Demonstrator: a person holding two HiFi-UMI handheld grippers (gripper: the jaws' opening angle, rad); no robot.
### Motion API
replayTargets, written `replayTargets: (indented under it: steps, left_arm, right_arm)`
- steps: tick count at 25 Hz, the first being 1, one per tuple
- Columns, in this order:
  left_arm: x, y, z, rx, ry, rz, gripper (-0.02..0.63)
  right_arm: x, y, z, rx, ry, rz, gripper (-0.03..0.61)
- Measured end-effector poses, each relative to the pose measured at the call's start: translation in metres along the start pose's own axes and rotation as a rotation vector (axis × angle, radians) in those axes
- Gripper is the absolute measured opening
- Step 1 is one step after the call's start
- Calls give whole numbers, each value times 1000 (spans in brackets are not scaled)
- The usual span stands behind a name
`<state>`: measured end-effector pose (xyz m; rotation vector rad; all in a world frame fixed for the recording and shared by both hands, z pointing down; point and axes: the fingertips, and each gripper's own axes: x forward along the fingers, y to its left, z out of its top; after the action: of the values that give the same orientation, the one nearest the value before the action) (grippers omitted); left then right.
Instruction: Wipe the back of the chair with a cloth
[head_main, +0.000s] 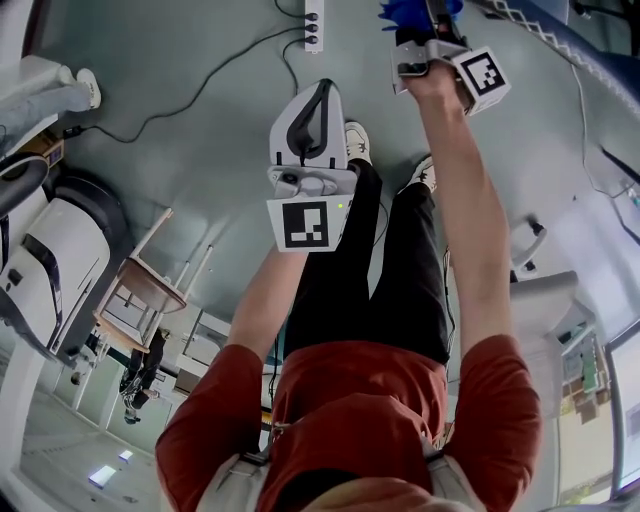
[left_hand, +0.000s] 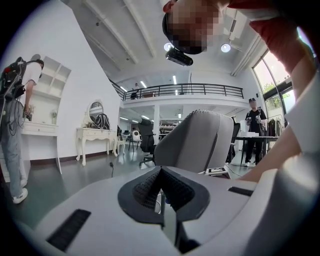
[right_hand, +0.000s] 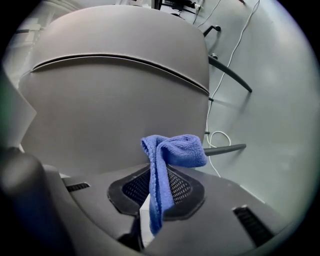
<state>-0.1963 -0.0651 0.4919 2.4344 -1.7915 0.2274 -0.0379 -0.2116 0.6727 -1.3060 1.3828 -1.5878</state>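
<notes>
So the right tongs (right_hand: 156, 192) are clamped on a blue cloth (right_hand: 172, 152): one strip of it is trapped between the pads and the bunched end flops out past the tips. That bunch sits right up at the wide grey back of the chair (right_hand: 115, 100), which fills most of the right gripper view. Can't tell if it's actually touching. Past the chair's right edge there's grey floor (right_hand: 270, 100) with a white cable (right_hand: 215, 137) looped on it. The left tongs (left_hand: 161, 172) are pressed together with nothing in them. In the head view they're held nearer the person's body than the right ones, and in their own view the same chair stands just ahead and slightly right. Far off on the left a person (left_hand: 15, 125) stands by a white dressing table (left_hand: 95, 132), and a second person (left_hand: 256, 130) stands at the far right. The head view also shows a power strip (head_main: 313, 25) lying on the floor at the far side.
</notes>
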Motion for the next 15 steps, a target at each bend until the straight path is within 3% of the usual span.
replayTargets:
  steps: [9,15]
  left_arm:
    - [-17,-12,63,20,-24,7,9]
    - [-40,-19,110,40,-15,6,9]
  right_arm:
    - [-50,94,-4,-16,86,67,52]
    - [-91,173,1,-13,76,97,52]
